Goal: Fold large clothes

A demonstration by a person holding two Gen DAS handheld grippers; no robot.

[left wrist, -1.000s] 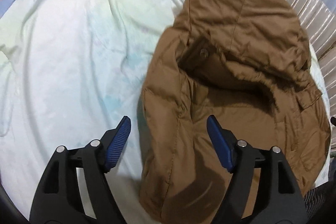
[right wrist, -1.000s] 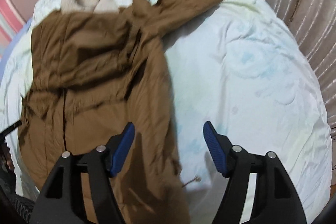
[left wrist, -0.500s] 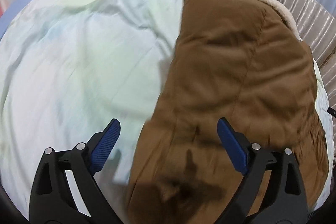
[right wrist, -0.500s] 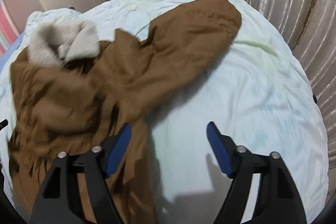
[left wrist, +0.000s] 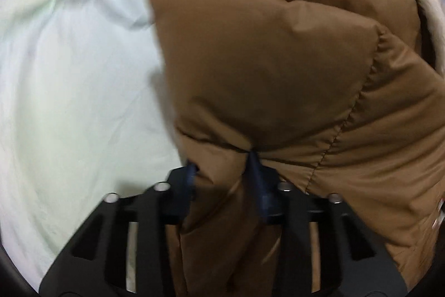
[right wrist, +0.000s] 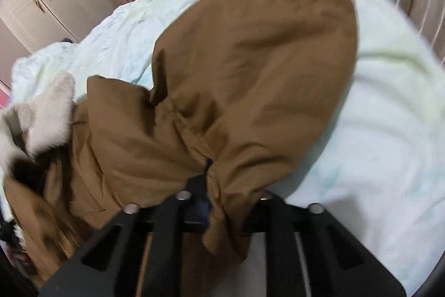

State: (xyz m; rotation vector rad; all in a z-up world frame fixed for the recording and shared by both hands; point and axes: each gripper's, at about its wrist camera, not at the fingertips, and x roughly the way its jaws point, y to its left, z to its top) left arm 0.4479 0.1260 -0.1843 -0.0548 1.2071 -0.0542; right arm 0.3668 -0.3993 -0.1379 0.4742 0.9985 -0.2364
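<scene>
Left gripper (left wrist: 222, 169): open a second ago, now clamped on the brown coat (left wrist: 278, 74).
Right gripper (right wrist: 222, 183): likewise pinching a sleeve (right wrist: 264, 60).
Meaning: folding can begin.

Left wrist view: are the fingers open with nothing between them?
No, the left gripper is closed on a fold of the brown coat, whose fabric bunches between its blue fingers.

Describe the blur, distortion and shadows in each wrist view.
Left wrist view: motion blur smears the bedding; fisheye vignette darkens the corners; the left gripper pinching the brown coat lies in shadow. Right wrist view: softer blur on the fleece collar; curved edges; dark folds around the right gripper.
</scene>
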